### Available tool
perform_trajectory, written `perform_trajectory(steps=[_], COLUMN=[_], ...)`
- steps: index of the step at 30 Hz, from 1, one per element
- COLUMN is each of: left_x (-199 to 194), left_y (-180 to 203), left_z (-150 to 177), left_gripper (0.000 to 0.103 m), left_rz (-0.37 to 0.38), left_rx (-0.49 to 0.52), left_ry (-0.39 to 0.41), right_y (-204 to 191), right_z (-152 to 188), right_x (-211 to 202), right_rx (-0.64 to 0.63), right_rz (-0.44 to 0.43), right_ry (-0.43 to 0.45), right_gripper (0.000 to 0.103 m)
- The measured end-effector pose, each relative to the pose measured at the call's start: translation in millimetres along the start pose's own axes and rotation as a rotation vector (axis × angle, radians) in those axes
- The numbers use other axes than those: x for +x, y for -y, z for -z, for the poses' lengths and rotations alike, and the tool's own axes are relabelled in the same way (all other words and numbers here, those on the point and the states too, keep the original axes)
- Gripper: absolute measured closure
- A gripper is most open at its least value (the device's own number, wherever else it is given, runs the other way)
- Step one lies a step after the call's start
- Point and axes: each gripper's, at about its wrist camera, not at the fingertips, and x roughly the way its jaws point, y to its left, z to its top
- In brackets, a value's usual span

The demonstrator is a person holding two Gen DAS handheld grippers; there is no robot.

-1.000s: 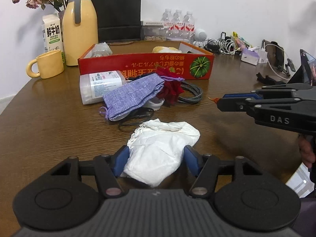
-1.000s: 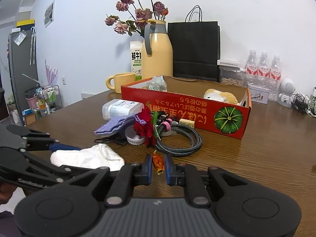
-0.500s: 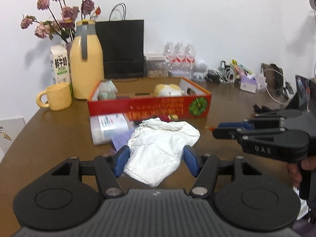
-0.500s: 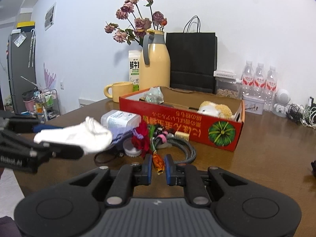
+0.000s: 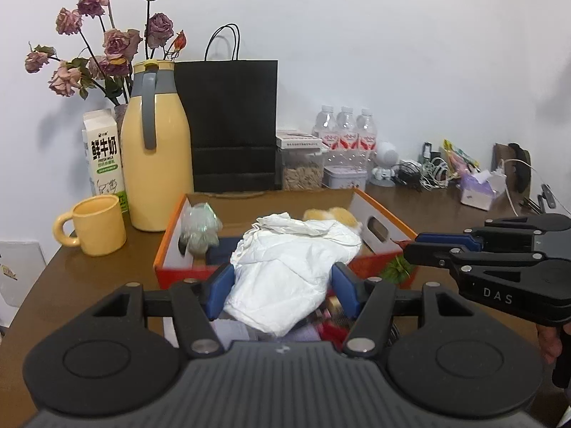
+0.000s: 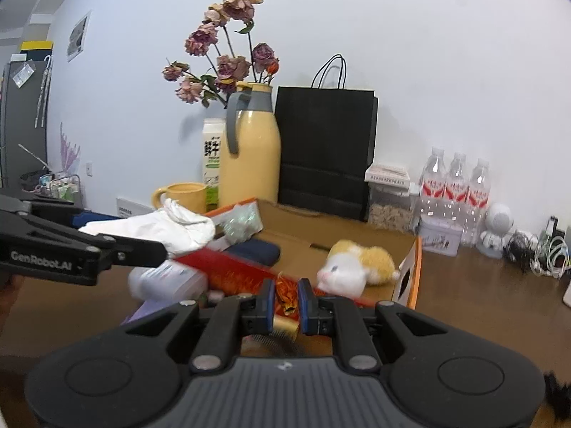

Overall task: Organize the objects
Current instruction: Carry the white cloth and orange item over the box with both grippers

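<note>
My left gripper [image 5: 282, 285] is shut on a crumpled white cloth [image 5: 289, 267], held in the air in front of the red cardboard box [image 5: 378, 214]. The same white cloth [image 6: 160, 226] shows at the left of the right wrist view, above the box's near wall. My right gripper [image 6: 286, 301] is shut on a small orange wrapper [image 6: 285, 294], also lifted near the box [image 6: 410, 267]. Inside the box lie a plush toy [image 6: 357, 264], a clear crinkled packet [image 5: 200, 226] and a dark blue item [image 6: 253, 251].
A yellow jug [image 5: 157, 164], milk carton [image 5: 103, 157], yellow mug [image 5: 96, 224], black paper bag [image 5: 232, 128] and water bottles [image 5: 344, 132] stand behind the box. Cables and small items [image 5: 446, 171] crowd the back right. A white bottle [image 6: 164, 278] and purple pouch lie below the grippers.
Both grippers have risen off the table and moved toward the box, carrying the white cloth and the orange wrapper. The box interior now shows from above.
</note>
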Motion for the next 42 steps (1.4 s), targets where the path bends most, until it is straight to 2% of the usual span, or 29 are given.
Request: perform_trajectory(steps=[7, 14, 21, 26, 29, 32, 33, 34, 35, 36, 37, 38, 42], left_x=[55.1, 110.0, 153.8, 166.1, 170.7, 169.8, 168.0, 166.6, 165.4, 164.7, 163.9, 163.8, 166.6], left_y=[-14.5, -27.8, -40.3, -42.2, -42.0, -40.8, -40.7, -40.8, -41.0, -41.0, -41.1, -40.8, -41.0], left_z=[-25.6, -46.4, -51.2, -45.2, -41.3, -39.2, -39.1, -39.2, -39.5, -39.4, -39.4, -40.3, -40.5], left_gripper=[0.042, 0.042, 0.041, 0.041, 0.039, 0.025, 0.018, 0.013, 0.008, 0.0, 0.0, 0.0, 0.0], left_rz=[-0.018, -0.072, -0.084, -0.103, -0.109, -0.126, -0.139, -0.148, -0.155, -0.163, -0.17, -0.174, -0.18], left_rx=[-0.028, -0.044, -0.069, -0.051, -0.038, -0.03, -0.031, -0.032, -0.033, -0.036, -0.039, -0.04, -0.04], left_ry=[-0.013, -0.013, -0.02, -0.038, -0.047, -0.032, -0.021, -0.013, -0.008, -0.002, 0.008, 0.009, -0.005], right_y=[13.9, 20.0, 31.3, 34.5, 35.8, 36.7, 36.7, 37.0, 37.8, 38.9, 39.8, 40.9, 43.4], right_z=[-31.9, -52.5, -46.7, -37.7, -34.5, -33.1, -33.2, -33.7, -34.1, -34.5, -34.8, -35.0, -35.7], right_x=[50.0, 109.1, 152.3, 169.7, 173.7, 173.1, 172.2, 170.9, 169.3, 168.1, 166.9, 165.9, 166.4], right_rx=[-0.022, -0.037, 0.001, 0.004, 0.007, 0.007, 0.005, 0.003, 0.006, 0.01, 0.016, 0.022, 0.033], right_rz=[0.018, 0.013, 0.007, -0.001, 0.004, 0.014, 0.02, 0.024, 0.029, 0.034, 0.04, 0.048, 0.06], right_ry=[0.002, -0.019, -0.056, -0.094, -0.107, -0.11, -0.108, -0.106, -0.103, -0.1, -0.094, -0.085, -0.091], right_gripper=[0.09, 0.09, 0.09, 0.09, 0.09, 0.089, 0.086, 0.074, 0.052, 0.038, 0.015, 0.001, 0.0])
